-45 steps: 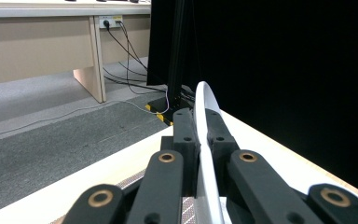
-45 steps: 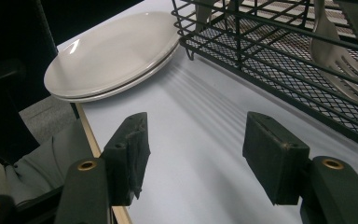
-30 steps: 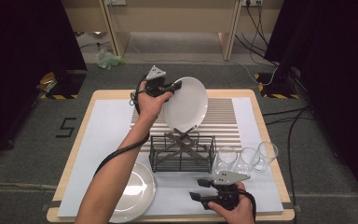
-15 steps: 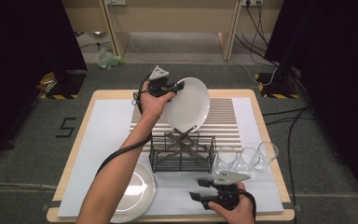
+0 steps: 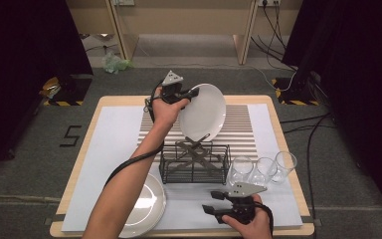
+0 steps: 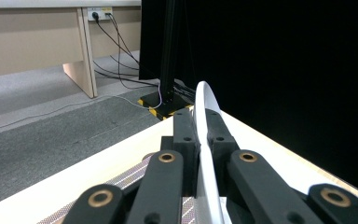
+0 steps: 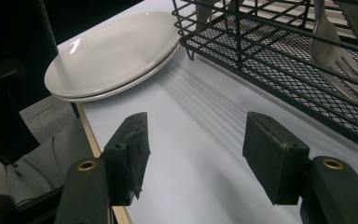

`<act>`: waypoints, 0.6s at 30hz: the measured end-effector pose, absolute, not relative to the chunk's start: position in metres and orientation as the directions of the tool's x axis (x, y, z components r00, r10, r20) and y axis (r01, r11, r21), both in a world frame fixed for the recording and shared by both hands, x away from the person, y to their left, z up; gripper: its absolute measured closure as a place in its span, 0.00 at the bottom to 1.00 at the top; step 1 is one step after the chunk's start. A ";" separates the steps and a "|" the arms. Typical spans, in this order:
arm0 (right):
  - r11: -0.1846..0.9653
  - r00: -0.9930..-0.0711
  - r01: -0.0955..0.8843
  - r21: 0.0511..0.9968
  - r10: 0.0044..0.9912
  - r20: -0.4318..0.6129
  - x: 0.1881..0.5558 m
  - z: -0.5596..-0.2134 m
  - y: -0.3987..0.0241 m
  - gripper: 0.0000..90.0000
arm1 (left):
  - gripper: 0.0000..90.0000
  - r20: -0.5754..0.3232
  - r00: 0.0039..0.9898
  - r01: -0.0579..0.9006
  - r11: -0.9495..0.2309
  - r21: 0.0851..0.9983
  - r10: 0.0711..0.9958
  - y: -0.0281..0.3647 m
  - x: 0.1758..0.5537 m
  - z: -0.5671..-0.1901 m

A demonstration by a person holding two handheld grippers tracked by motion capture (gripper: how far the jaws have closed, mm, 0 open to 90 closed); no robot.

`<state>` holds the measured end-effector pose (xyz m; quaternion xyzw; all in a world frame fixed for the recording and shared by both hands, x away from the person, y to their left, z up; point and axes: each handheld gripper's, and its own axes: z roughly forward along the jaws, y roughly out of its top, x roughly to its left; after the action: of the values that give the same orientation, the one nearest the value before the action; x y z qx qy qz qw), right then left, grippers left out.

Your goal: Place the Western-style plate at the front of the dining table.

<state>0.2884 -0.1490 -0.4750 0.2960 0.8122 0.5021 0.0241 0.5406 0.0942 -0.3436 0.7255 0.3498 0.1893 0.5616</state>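
The left tool [image 5: 191, 93] is clamped on the rim of a round white ceramic plate [image 5: 204, 112], holding it tilted on edge in the air above the far side of the black wire dish rack [image 5: 195, 162]; in the left gripper view the plate's thin rim [image 6: 204, 140] runs straight up between the two pressed pads. The right tool [image 5: 214, 205] rests with its jaws spread wide and nothing between them, low over the near edge of the counter [image 5: 283, 149], just near of the rack.

The step in hand looks like slotting the plate into the rack. To do it well, I would keep the plate on edge, line its lower rim up with a gap between the rack's crossed wires, and lower it slowly, so the rim does not knock the wire or slip in so narrow a grip. Release should come only once the plate leans settled against the rack. The free tool could steady the rack if it shifts.

The rack holds cutlery: a metal fork [image 7: 338, 44] lies inside its mesh wall. Two stacked cream plates [image 7: 114, 53] sit at the counter's near left. Three clear drinking glasses [image 5: 262, 169] stand in a row just right of the rack, apparently empty.
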 end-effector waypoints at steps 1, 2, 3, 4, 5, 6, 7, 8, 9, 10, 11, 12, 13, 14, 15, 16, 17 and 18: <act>0.320 -0.823 0.457 0.830 0.505 0.259 0.288 -0.475 -0.149 0.45 | 0.95 -0.118 0.684 0.297 -0.126 0.947 0.720 0.094 0.541 -0.344; 0.321 -0.824 0.456 0.830 0.505 0.258 0.289 -0.475 -0.149 0.45 | 0.95 -0.118 0.684 0.297 -0.127 0.946 0.720 0.094 0.541 -0.345; 0.323 -0.823 0.457 0.829 0.506 0.257 0.289 -0.475 -0.149 0.45 | 0.95 -0.119 0.683 0.298 -0.127 0.946 0.720 0.094 0.541 -0.345; 0.323 -0.823 0.457 0.829 0.506 0.257 0.289 -0.475 -0.149 0.45 | 0.95 -0.117 0.683 0.299 -0.130 0.945 0.721 0.093 0.541 -0.346; 0.321 -0.824 0.457 0.830 0.505 0.258 0.289 -0.475 -0.149 0.45 | 0.95 -0.116 0.684 0.300 -0.133 0.945 0.720 0.093 0.541 -0.346; 0.321 -0.825 0.455 0.831 0.504 0.256 0.289 -0.475 -0.149 0.45 | 0.95 -0.118 0.684 0.302 -0.132 0.944 0.720 0.093 0.541 -0.347; 0.319 -0.824 0.456 0.831 0.503 0.259 0.288 -0.475 -0.149 0.45 | 0.95 -0.120 0.683 0.304 -0.131 0.944 0.720 0.092 0.541 -0.347; 0.320 -0.825 0.456 0.831 0.503 0.259 0.288 -0.475 -0.149 0.45 | 0.95 -0.120 0.683 0.305 -0.132 0.943 0.720 0.092 0.542 -0.347; 0.322 -0.825 0.455 0.831 0.504 0.257 0.289 -0.475 -0.149 0.45 | 0.95 -0.119 0.684 0.305 -0.134 0.943 0.720 0.092 0.542 -0.348; 0.321 -0.825 0.455 0.831 0.504 0.257 0.289 -0.475 -0.149 0.45 | 0.95 -0.119 0.685 0.306 -0.135 0.943 0.719 0.092 0.542 -0.348; 0.320 -0.825 0.454 0.831 0.503 0.257 0.289 -0.475 -0.149 0.45 | 0.95 -0.120 0.685 0.307 -0.135 0.942 0.718 0.091 0.542 -0.348; 0.319 -0.825 0.454 0.832 0.504 0.256 0.289 -0.475 -0.149 0.45 | 0.95 -0.121 0.685 0.308 -0.135 0.942 0.719 0.091 0.542 -0.349; 0.320 -0.825 0.454 0.831 0.505 0.256 0.289 -0.475 -0.150 0.45 | 0.95 -0.122 0.684 0.309 -0.134 0.942 0.719 0.091 0.542 -0.349; 0.320 -0.824 0.454 0.831 0.504 0.256 0.289 -0.475 -0.150 0.45 | 0.95 -0.123 0.684 0.310 -0.134 0.941 0.719 0.091 0.542 -0.349; 0.321 -0.824 0.455 0.831 0.505 0.256 0.289 -0.475 -0.149 0.45 | 0.95 -0.123 0.684 0.311 -0.135 0.941 0.719 0.091 0.542 -0.350; 0.322 -0.825 0.454 0.831 0.504 0.256 0.289 -0.475 -0.149 0.45 | 0.95 -0.123 0.684 0.312 -0.135 0.940 0.719 0.091 0.542 -0.350; 0.320 -0.825 0.455 0.831 0.503 0.258 0.289 -0.475 -0.149 0.45 | 0.95 -0.123 0.684 0.314 -0.138 0.939 0.719 0.091 0.542 -0.350; 0.318 -0.825 0.456 0.831 0.502 0.261 0.288 -0.475 -0.149 0.45 | 0.95 -0.123 0.684 0.316 -0.139 0.939 0.719 0.090 0.543 -0.351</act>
<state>0.2883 -0.1489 -0.4751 0.2951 0.8114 0.5041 0.0227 0.5426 0.0904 -0.3509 0.7323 0.3533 0.1824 0.5528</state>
